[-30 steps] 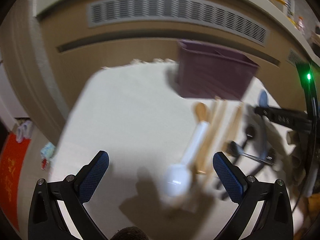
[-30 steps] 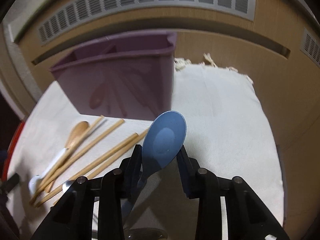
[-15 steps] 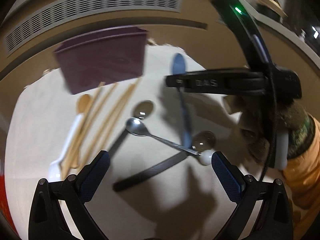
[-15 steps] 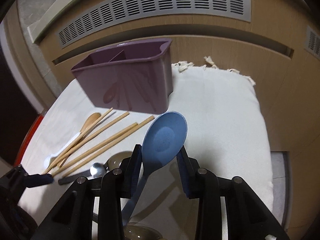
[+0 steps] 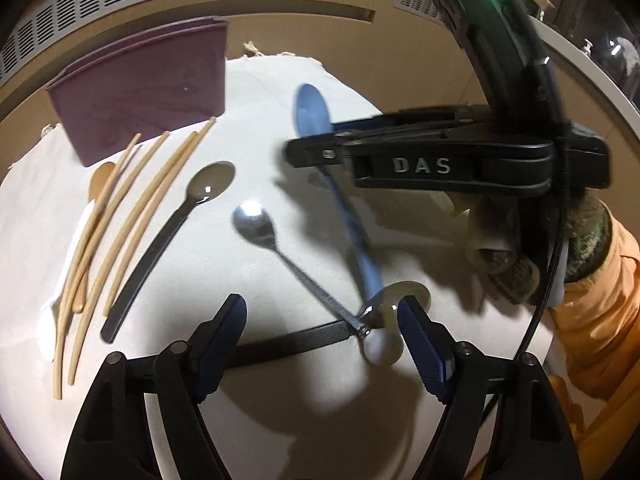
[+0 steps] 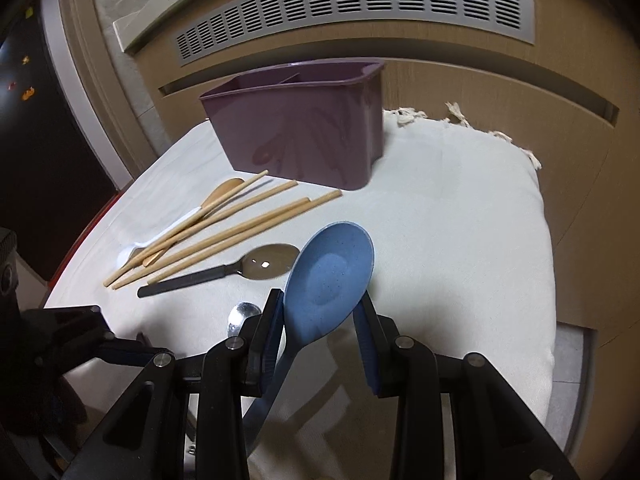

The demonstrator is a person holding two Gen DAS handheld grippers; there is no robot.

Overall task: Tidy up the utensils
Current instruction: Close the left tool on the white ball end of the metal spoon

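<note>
My right gripper (image 6: 320, 308) is shut on a blue spoon (image 6: 328, 280), bowl up, held above the white cloth (image 6: 460, 220). The left wrist view shows that same gripper (image 5: 312, 152) and blue spoon (image 5: 312, 108) from the side. My left gripper (image 5: 322, 340) hangs over the crossing of a metal spoon (image 5: 256, 224) and a black spoon handle (image 5: 288, 344). Its jaws are closing, and the pads touch nothing. A purple holder (image 6: 304, 136) stands at the back. Chopsticks (image 5: 132, 208) and another black-handled spoon (image 5: 168, 232) lie in front of it.
A white spoon (image 5: 48, 320) and a wooden spoon (image 5: 102, 174) lie under the chopsticks at the left. A gloved hand with an orange sleeve (image 5: 592, 320) holds the right gripper. A wooden wall with vents (image 6: 360, 8) rises behind the cloth.
My left gripper has swung right from the white spoon to the crossed spoons, and its jaws have narrowed. The right gripper has drawn back a little from the holder, still holding the blue spoon.
</note>
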